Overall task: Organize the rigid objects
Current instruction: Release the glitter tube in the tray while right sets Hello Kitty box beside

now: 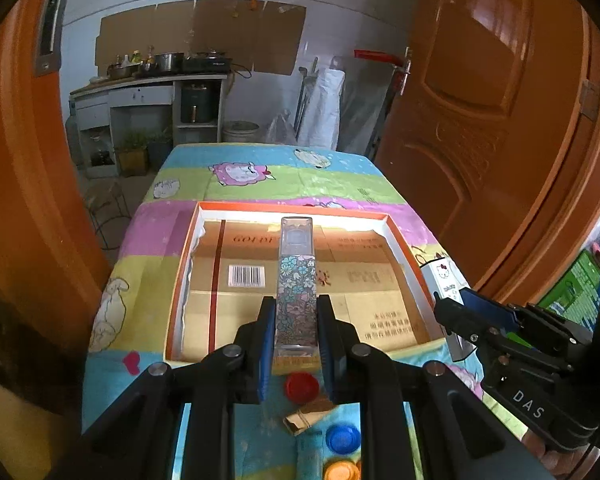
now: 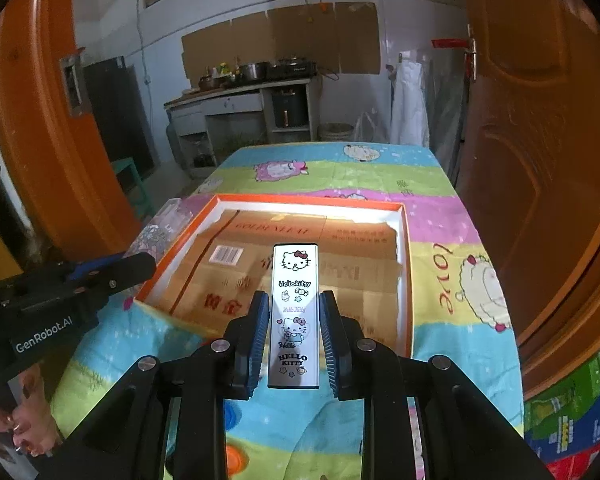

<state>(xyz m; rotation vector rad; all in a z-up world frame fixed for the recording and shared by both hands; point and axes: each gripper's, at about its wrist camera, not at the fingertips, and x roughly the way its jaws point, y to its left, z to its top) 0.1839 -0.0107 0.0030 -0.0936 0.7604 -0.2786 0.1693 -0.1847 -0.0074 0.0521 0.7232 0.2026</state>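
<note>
On cartoon-print tablecloth (image 1: 148, 280), orange-rimmed tray (image 1: 404, 240), orange doors (image 1: 480, 120), kitchen counter (image 1: 148, 84) behind

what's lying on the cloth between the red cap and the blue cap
In the left wrist view, a small brown cardboard piece lies on the cloth between the red cap and the blue cap.

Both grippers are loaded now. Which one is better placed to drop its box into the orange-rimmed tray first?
Probably either; slight edge left. The left gripper holds the floral box already centred over the tray; the right gripper holds its Hello Kitty box nearer the tray's near edge.
</note>
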